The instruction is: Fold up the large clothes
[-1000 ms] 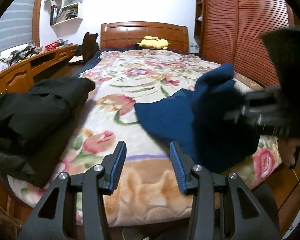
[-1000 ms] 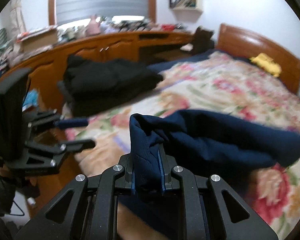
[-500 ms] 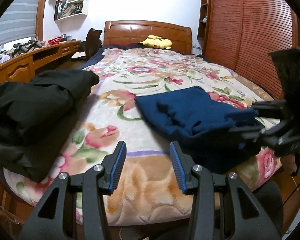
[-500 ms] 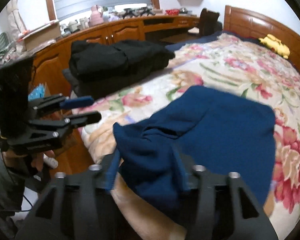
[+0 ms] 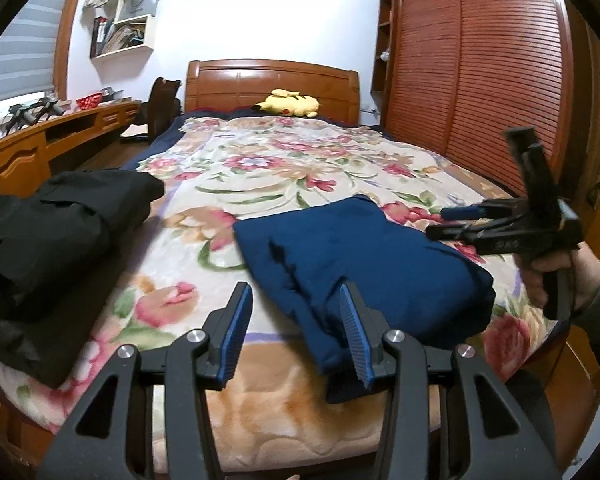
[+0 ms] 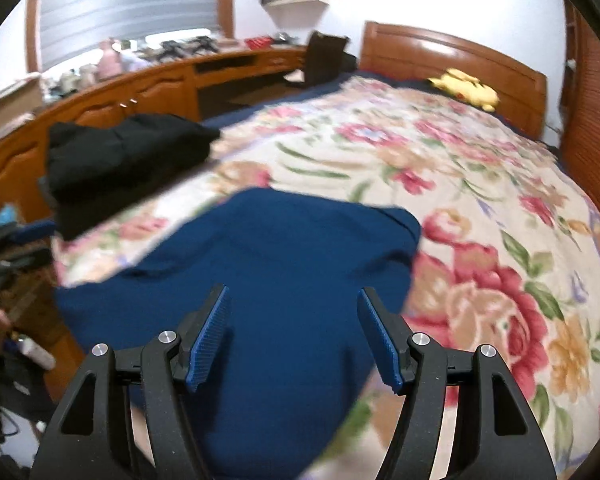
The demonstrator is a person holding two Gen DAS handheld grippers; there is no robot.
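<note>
At the bed's near left corner, a black garment (image 5: 56, 236) is lying in a thick folded bundle on the floral blanket (image 5: 284, 168), partly hanging over the bed's left edge. Just right of it, the left gripper (image 5: 294, 330) is hovering at the foot edge with its blue pads apart and nothing clamped between them; the near corner of the cloth is lying just beyond its right pad, whether touching cannot be told. Beyond that gripper, the navy garment (image 5: 364, 260) is resting as a rough rectangle near the foot edge, towards the bed's right side, one near corner drooping over the edge and a raised ridge running across its top layer. Further right, a person's hand (image 5: 556, 276) is holding the right gripper (image 5: 446, 222) above the garment's right edge; its jaws have just been opening, and the right wrist view shows its pads wide apart with the cloth lying below rather than pinched. At the headboard (image 5: 272, 80), a yellow plush toy (image 5: 288, 104) is sitting well apart from the work. By the look of it, the folding is nearly finished: both garments are lying compact, and only smoothing the navy bundle's ridge and pulling its hanging corner back onto the bed seem to be remaining.
</note>
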